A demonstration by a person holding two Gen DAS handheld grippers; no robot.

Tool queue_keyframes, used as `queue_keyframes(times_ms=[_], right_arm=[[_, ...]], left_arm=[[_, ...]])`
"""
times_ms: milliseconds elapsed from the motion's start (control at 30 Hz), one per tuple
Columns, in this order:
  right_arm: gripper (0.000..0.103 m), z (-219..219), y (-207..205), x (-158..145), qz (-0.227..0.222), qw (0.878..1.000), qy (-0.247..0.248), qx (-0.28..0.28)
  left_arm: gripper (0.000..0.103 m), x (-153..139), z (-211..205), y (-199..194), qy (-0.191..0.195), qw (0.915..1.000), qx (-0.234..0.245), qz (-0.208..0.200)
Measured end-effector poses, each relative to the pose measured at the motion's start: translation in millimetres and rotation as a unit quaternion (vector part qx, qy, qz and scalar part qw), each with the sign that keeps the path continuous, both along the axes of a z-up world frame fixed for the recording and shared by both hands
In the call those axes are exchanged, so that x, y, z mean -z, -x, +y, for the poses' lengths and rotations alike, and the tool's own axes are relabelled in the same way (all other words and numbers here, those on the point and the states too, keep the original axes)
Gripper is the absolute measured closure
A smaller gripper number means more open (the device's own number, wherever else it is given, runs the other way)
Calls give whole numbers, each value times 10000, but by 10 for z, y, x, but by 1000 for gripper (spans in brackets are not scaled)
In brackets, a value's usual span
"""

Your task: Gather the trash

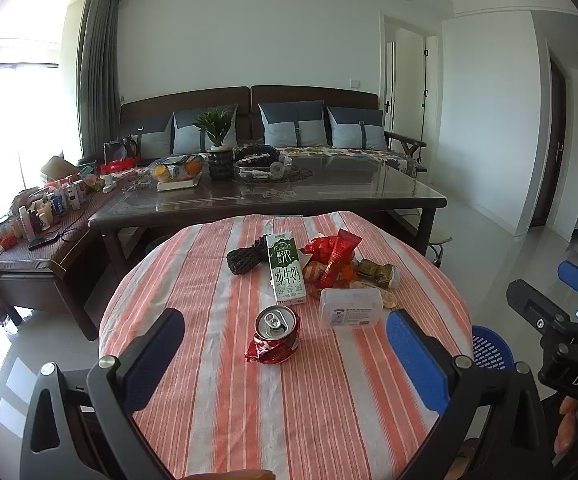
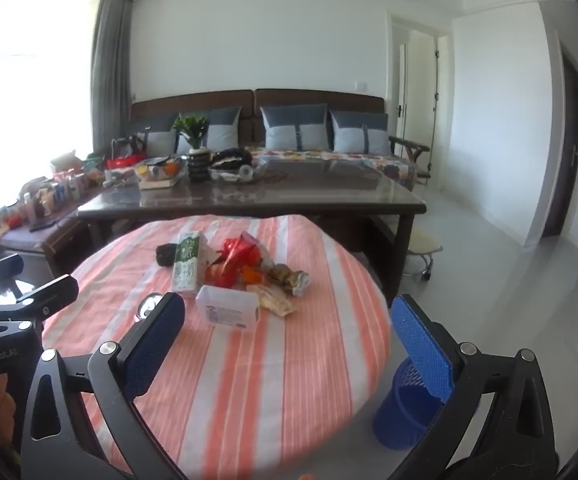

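A round table with a striped orange cloth (image 1: 249, 400) (image 2: 249, 380) carries a heap of trash. A crushed red can (image 1: 275, 334) lies nearest, half hidden behind a finger in the right wrist view (image 2: 149, 307). Behind it are a green milk carton (image 1: 285, 270) (image 2: 187, 266), a clear plastic box (image 1: 351, 308) (image 2: 228, 308), red wrappers (image 1: 333, 258) (image 2: 237, 262), a black net (image 1: 245, 260) and a foil wrapper (image 1: 379, 272) (image 2: 289, 278). My left gripper (image 1: 285, 344) is open, short of the can. My right gripper (image 2: 289, 332) is open over the table's near right side, nothing between its fingers.
A blue mesh bin (image 2: 403, 412) (image 1: 491, 346) stands on the floor at the table's right. A dark glass-topped coffee table (image 1: 269, 196) and a sofa (image 1: 309, 120) lie beyond. A cluttered bench (image 1: 41, 216) is at the left.
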State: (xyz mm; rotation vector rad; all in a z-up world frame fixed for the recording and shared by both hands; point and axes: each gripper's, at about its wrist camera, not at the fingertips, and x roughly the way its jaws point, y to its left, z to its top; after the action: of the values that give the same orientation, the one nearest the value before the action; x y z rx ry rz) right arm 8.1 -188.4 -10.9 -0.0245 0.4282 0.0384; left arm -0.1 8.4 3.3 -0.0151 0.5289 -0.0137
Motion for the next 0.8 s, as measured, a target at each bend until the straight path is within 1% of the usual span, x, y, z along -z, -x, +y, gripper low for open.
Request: queue_keyframes(times_ms=[800], right_arm=[[0, 10, -12, -42, 15, 10000, 77, -43]], left_arm=[[0, -2, -20, -22, 69, 9999, 52, 61]])
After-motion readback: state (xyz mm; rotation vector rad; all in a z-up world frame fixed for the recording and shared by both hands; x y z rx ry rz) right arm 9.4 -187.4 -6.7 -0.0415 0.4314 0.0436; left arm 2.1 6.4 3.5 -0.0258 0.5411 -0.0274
